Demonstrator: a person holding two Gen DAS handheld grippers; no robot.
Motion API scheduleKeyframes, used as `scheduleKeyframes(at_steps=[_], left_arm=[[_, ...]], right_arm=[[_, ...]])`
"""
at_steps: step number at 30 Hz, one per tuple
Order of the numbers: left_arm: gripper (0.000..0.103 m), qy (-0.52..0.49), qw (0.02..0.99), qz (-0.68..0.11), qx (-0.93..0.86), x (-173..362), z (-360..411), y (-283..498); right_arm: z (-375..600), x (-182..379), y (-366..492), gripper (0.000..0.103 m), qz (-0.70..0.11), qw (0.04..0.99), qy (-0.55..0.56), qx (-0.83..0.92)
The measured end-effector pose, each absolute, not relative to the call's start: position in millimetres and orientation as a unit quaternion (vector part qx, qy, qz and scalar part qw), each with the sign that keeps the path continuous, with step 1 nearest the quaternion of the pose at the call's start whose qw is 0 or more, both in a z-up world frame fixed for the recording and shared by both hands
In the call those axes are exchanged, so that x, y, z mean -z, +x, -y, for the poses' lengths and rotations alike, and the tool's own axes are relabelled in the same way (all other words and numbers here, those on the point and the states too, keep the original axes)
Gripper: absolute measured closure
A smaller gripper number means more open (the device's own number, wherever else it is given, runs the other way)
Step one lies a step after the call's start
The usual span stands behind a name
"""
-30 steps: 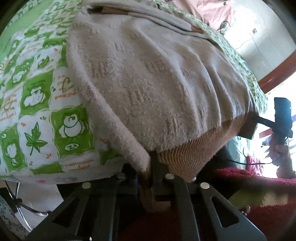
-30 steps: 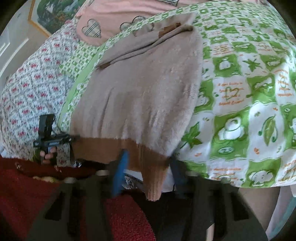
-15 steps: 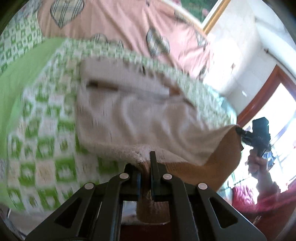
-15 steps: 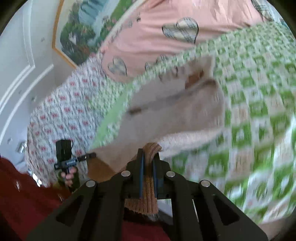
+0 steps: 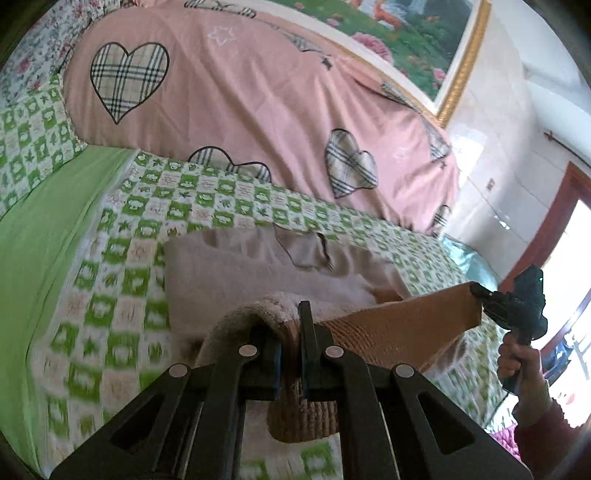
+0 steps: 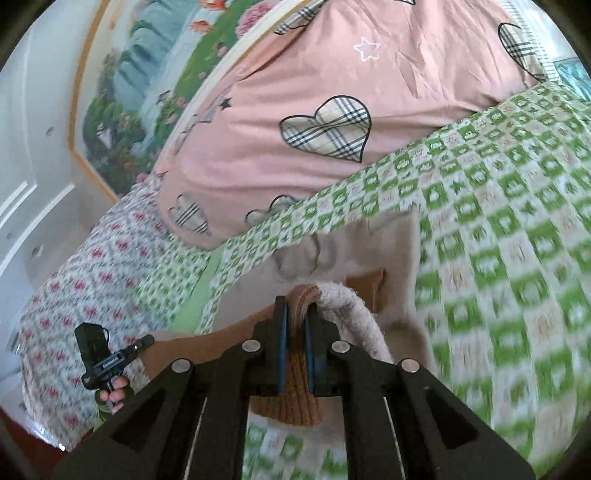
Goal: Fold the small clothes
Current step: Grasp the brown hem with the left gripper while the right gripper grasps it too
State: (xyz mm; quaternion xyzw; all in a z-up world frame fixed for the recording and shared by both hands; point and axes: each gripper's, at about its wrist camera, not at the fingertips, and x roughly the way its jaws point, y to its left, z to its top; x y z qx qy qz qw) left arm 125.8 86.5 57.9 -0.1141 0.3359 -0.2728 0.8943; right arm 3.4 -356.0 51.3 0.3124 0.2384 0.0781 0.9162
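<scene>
A small beige fleece garment (image 5: 236, 273) with a brown ribbed hem (image 5: 406, 325) lies on the green checked bedspread (image 5: 122, 266). My left gripper (image 5: 290, 332) is shut on one hem corner and holds it above the bed. My right gripper (image 6: 295, 325) is shut on the other hem corner (image 6: 299, 369). The hem is stretched taut between them over the garment's far part (image 6: 391, 258). The right gripper also shows in the left wrist view (image 5: 517, 306), and the left gripper in the right wrist view (image 6: 107, 362).
A pink duvet with plaid hearts (image 5: 240, 96) is piled at the head of the bed. A floral sheet (image 6: 74, 266) lies to the left. A framed picture (image 5: 406, 33) hangs on the wall. A wooden door frame (image 5: 546, 229) stands at right.
Both grippers have lifted the hem from the bed's near edge and carried it up and forward over the garment, toward the pink duvet. The garment is folding over itself.
</scene>
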Motion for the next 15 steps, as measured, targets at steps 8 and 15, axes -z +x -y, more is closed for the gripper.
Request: scheduleKeyframes(at_steps=[8, 15], left_arm=[[0.098, -0.145, 0.882, -0.374, 0.247, -21.6, -76.3, 211.7], [0.097, -0.129, 0.88, -0.397, 0.226, 14.3, -60.5, 262.1]], right_arm=[[374.8, -25.8, 87.0, 0.094, -0.278, 0.91, 0.307, -0.025], [388.6, 7.2, 129.7, 0.094, -0.322, 0.9, 0.292, 0.017]])
